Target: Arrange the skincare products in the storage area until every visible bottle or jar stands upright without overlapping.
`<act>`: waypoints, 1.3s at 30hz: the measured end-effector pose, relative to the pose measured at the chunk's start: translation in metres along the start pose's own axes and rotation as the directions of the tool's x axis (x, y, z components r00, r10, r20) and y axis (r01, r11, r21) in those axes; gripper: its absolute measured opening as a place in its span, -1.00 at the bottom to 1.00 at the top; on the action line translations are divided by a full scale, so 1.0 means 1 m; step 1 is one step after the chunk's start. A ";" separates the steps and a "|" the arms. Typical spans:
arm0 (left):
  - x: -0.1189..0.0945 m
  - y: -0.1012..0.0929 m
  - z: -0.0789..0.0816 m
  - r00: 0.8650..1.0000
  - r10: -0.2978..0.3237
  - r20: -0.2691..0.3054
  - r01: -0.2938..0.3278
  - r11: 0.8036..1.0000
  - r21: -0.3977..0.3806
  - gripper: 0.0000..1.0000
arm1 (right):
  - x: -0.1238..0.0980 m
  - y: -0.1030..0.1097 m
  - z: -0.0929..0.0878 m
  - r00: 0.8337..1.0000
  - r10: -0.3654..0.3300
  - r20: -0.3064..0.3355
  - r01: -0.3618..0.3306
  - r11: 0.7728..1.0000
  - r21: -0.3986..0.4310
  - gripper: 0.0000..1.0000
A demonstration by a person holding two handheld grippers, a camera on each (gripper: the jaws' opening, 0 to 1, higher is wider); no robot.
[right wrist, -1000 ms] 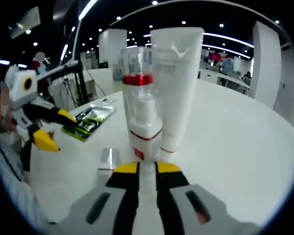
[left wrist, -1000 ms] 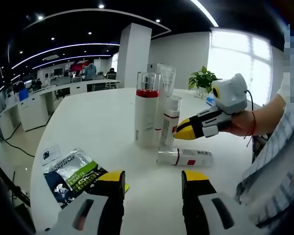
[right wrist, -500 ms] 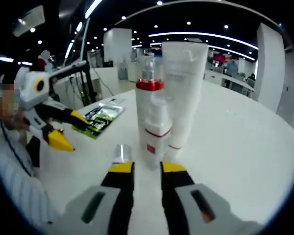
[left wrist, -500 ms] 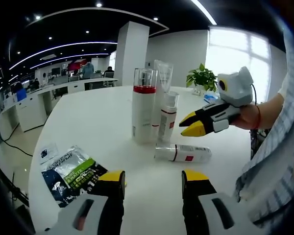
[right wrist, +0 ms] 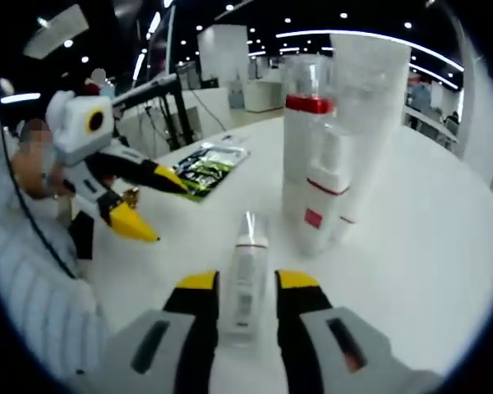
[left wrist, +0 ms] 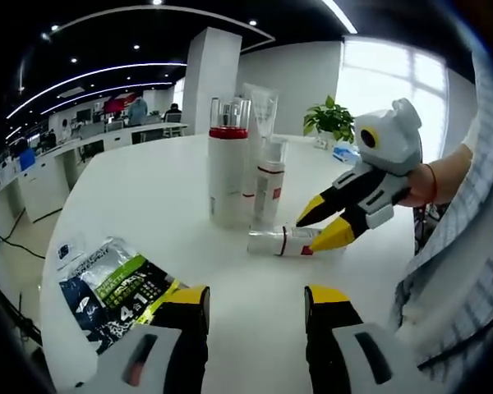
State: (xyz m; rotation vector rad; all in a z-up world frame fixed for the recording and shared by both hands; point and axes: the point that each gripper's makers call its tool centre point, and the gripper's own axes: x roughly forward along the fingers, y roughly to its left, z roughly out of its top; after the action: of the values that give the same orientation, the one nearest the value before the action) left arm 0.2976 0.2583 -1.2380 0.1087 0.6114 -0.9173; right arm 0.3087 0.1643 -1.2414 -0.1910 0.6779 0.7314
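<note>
In my right gripper view, the fallen bottle [right wrist: 244,271] lies at lower centre between my right gripper's [right wrist: 241,289] parted yellow tips, not clamped. It is a slim white bottle with a red band, a red label patch and a clear cap, flat on the white table [right wrist: 411,271]. Right of centre stand the tall red-collared bottle [right wrist: 306,139], a smaller pump bottle [right wrist: 322,197] and a white tube [right wrist: 370,107], upright and crowded together. In my left gripper view, my left gripper [left wrist: 255,297] sits open and empty at the bottom, a green-and-black sachet [left wrist: 115,287] at lower left. Behind: an open-plan office with desks, a white column [left wrist: 204,78], a potted plant [left wrist: 330,123] by bright windows.
</note>
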 end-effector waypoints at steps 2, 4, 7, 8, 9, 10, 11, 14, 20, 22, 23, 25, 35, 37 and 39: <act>0.000 -0.002 -0.001 1.000 -0.012 -0.002 0.012 1.000 0.002 -0.05 | 0.001 0.000 -0.001 1.000 -0.006 -0.011 0.005 1.000 -0.023 -0.50; 0.001 -0.002 -0.001 1.000 -0.019 -0.003 0.019 1.000 0.002 -0.05 | 0.001 -0.001 -0.003 1.000 -0.012 -0.021 0.011 0.999 -0.046 -0.51; 0.002 -0.003 -0.003 1.000 -0.025 -0.007 0.025 1.000 0.006 -0.05 | 0.000 0.000 -0.005 0.999 -0.015 -0.029 0.013 0.997 -0.075 -0.53; 0.002 -0.003 -0.003 1.000 -0.028 -0.009 0.028 1.000 0.008 -0.06 | 0.000 0.000 -0.005 0.999 -0.014 -0.032 0.012 0.997 -0.081 -0.54; 0.003 -0.003 -0.004 1.000 -0.030 -0.010 0.030 1.000 0.008 -0.06 | 0.000 0.000 -0.006 0.999 -0.013 -0.037 0.010 0.996 -0.086 -0.55; 0.003 -0.003 -0.004 0.999 -0.032 -0.011 0.032 0.999 0.008 -0.06 | 0.001 0.001 -0.007 0.999 -0.013 -0.039 0.009 0.996 -0.091 -0.56; 0.003 -0.004 -0.005 0.999 -0.034 -0.012 0.034 0.999 0.009 -0.06 | 0.001 0.001 -0.007 0.999 -0.013 -0.041 0.010 0.996 -0.094 -0.58; 0.003 -0.003 -0.007 0.999 -0.038 -0.017 0.038 0.999 0.009 -0.06 | 0.001 0.000 -0.009 0.999 -0.017 -0.049 0.011 0.993 -0.120 -0.60; 0.004 -0.002 -0.009 0.999 -0.049 -0.020 0.049 0.999 0.002 -0.08 | 0.001 0.006 -0.010 0.998 0.028 -0.058 -0.037 0.984 -0.172 -0.63; 0.004 -0.002 -0.010 0.998 -0.054 -0.024 0.054 0.999 0.001 -0.08 | 0.000 0.010 -0.011 0.996 0.052 -0.067 -0.064 0.977 -0.201 -0.63; 0.005 -0.003 -0.011 0.998 -0.059 -0.027 0.059 0.998 0.000 -0.09 | 0.000 0.012 -0.011 0.995 0.067 -0.073 -0.081 0.974 -0.212 -0.63; 0.005 -0.004 -0.014 0.997 -0.072 -0.039 0.072 0.997 0.006 -0.09 | 0.000 0.019 -0.013 0.988 0.121 -0.092 -0.141 0.957 -0.253 -0.63; 0.006 -0.029 -0.014 0.983 -0.180 -0.027 0.182 0.981 0.069 -0.22 | -0.009 0.048 -0.025 0.932 0.288 -0.221 -0.359 0.820 -0.446 -0.63; 0.006 -0.037 -0.017 0.974 -0.220 -0.051 0.223 0.970 0.092 -0.24 | -0.011 0.053 -0.029 0.915 0.304 -0.264 -0.398 0.780 -0.483 -0.63; 0.006 -0.039 -0.018 0.971 -0.232 -0.059 0.237 0.967 0.099 -0.27 | -0.010 0.054 -0.028 0.913 0.298 -0.278 -0.403 0.767 -0.499 -0.63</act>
State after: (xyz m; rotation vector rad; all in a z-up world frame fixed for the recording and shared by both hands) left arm 0.2626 0.2358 -1.2494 0.1550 0.6285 -1.1795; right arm 0.2529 0.1873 -1.2533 -0.6824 0.6718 1.2838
